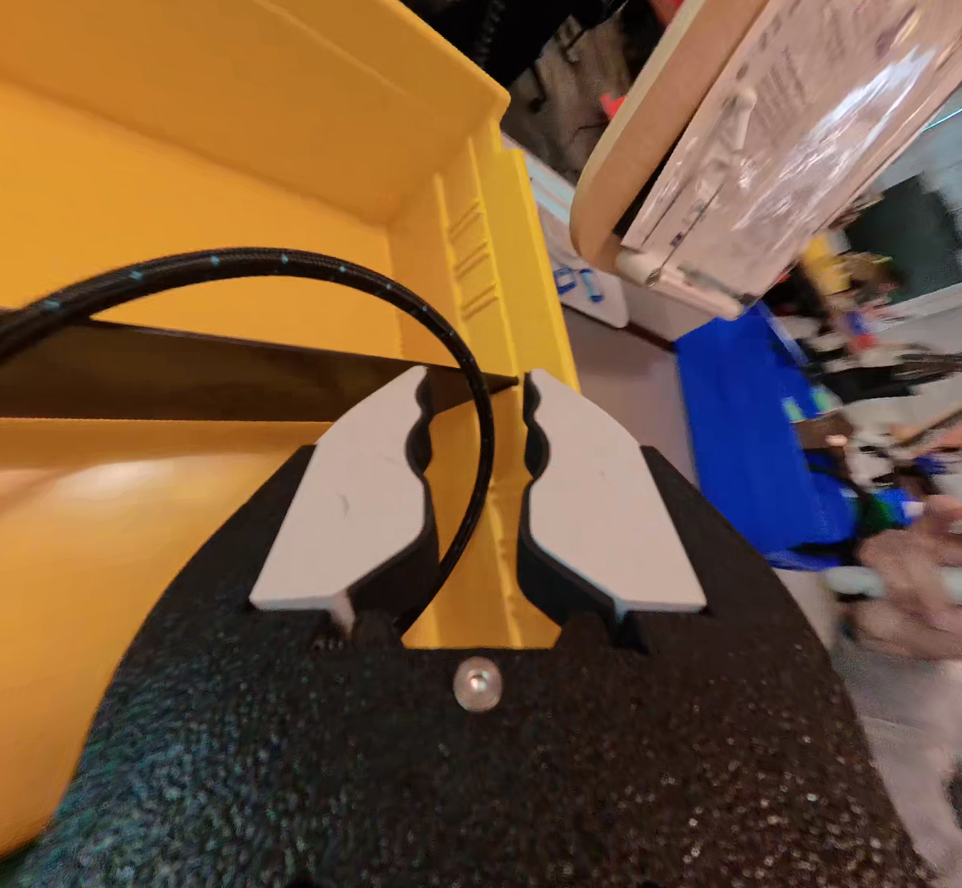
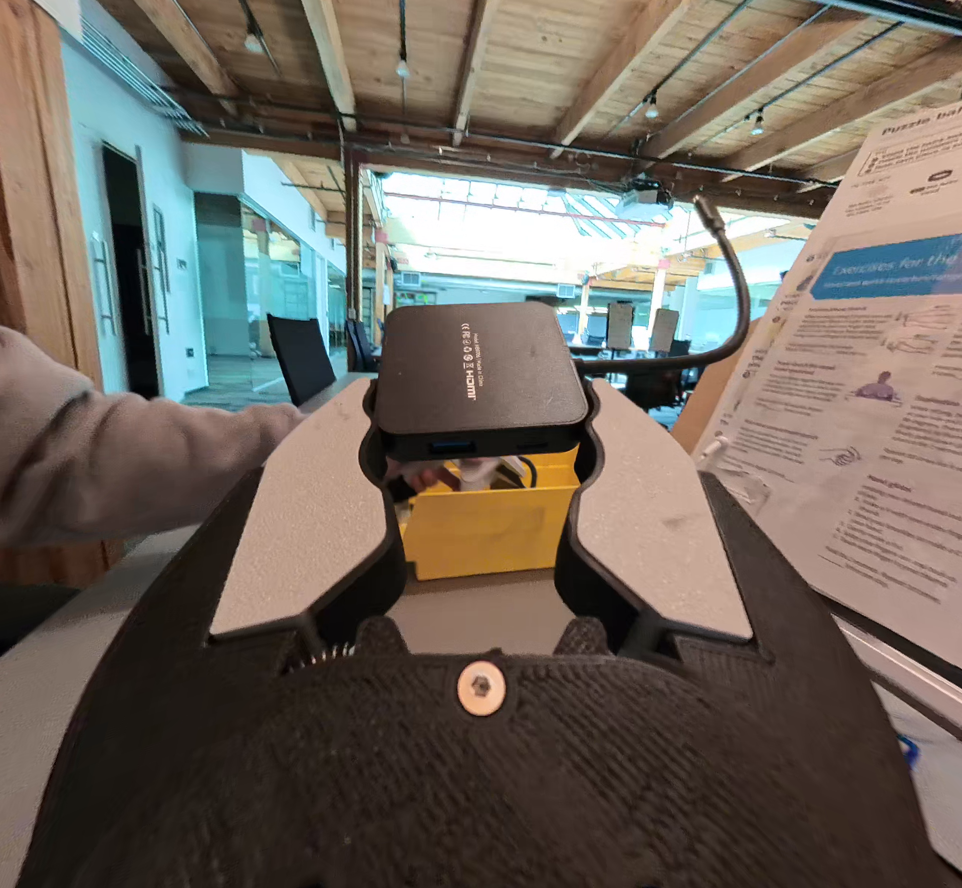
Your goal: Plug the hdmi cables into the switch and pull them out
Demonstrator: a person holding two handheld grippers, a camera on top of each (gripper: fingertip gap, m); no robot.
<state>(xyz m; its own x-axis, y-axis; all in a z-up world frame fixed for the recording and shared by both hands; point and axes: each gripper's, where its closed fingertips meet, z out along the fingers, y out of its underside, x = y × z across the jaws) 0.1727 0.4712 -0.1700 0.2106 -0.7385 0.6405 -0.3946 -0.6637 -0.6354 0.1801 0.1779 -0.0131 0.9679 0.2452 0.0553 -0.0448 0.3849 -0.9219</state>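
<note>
Right gripper [image 2: 481,389]: clamped on the black switch [image 2: 476,368], held aloft above a yellow bin [image 2: 489,530].
Left gripper [image 1: 476,384]: fingers narrowly parted over the bin [image 1: 250,145], braided cable [image 1: 312,264] looping between them; grip unclear.

Bin [image 1: 218,98]: yellow. Cable [image 1: 323,264]: black braid, pale blue flecks. Switch [image 2: 476,368]: matte black (white markings on top). Fingers [image 2: 307,504]: grey, black-edged.

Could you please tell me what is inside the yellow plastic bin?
In the left wrist view, the yellow plastic bin holds a black braided cable looping over a black divider panel. The left gripper covers the cable's end.
</note>
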